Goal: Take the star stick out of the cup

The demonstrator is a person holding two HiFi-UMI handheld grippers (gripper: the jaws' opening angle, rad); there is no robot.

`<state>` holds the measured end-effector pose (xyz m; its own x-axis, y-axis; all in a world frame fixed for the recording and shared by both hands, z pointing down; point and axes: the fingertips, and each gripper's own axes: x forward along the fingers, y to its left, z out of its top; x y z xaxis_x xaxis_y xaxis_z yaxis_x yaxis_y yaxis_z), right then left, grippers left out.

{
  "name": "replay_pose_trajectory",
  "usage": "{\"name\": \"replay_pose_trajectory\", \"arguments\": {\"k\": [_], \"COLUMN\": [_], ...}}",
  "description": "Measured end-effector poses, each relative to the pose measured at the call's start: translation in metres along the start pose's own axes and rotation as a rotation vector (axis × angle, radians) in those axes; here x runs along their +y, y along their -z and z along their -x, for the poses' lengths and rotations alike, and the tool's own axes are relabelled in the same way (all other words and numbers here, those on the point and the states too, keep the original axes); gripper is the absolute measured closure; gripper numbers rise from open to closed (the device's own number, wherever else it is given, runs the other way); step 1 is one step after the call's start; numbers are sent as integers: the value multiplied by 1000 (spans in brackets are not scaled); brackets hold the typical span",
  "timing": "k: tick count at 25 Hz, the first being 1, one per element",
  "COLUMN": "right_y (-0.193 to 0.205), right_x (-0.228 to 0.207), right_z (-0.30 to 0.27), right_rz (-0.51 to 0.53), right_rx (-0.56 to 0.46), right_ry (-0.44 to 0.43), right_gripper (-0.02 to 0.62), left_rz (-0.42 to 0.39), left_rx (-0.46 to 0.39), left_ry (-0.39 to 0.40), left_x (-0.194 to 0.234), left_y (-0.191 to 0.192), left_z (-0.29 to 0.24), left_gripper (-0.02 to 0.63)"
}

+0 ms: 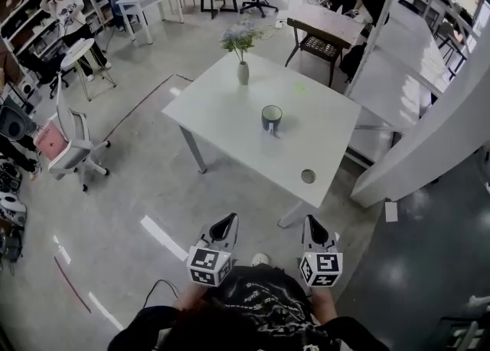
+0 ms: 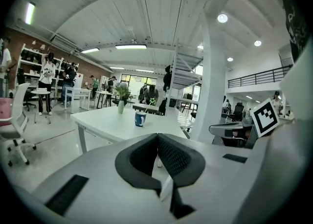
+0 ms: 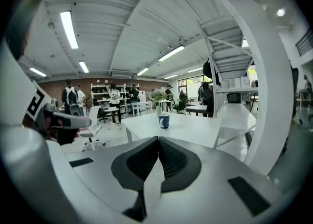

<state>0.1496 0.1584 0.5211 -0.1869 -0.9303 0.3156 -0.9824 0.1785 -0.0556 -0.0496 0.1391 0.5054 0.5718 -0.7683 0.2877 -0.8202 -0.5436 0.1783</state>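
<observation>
Star stick [image 2: 152,101] is seen poking from the cup [image 1: 272,118], central on the table [image 1: 230,123], clear of every edge. Left hand-held gripper [image 1: 223,227] and right hand-held gripper [image 1: 314,229] are held closed, empty, short of it.

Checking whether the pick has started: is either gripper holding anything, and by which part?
Nothing is held: left gripper and right gripper are shut and empty, away from the dark blue mug on the white table.

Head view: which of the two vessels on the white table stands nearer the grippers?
The dark blue cup; the white vase with flowers stands beyond it.
</observation>
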Motion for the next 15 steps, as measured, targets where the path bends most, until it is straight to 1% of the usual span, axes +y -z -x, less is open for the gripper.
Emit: {"name": "replay_pose_trajectory", "arguments": {"k": [2,3,6,8,11,15], "right_y": [-2,-3,-4,-8,-6,-2], "right_x": [-16,-23,-38,-46,-60,-66], "right_z": [-12,-17,-29,-37,-44,-54], "right_rz": [46,50,19,-11,-49,-77], "right_rx": [16,21,17,4,9,26], "right_ry": [-4,-11,-41,-44,-29,-1], "right_gripper": [586,586,586,586,586,586], "left_rz": [1,3,7,1,1,11], "left_rx": [-9,-12,-9,2,18,33], "left_ry": [-4,-4,-4,2,19,29], "left_x": [-8,-12,-23,-28,-34,-28], "left_y": [-5,-6,-5,-5,-5,-5], "left_z": [-19,-27,-47,-58,-74,-92], "left_gripper": [586,586,586,586,586,586]}}
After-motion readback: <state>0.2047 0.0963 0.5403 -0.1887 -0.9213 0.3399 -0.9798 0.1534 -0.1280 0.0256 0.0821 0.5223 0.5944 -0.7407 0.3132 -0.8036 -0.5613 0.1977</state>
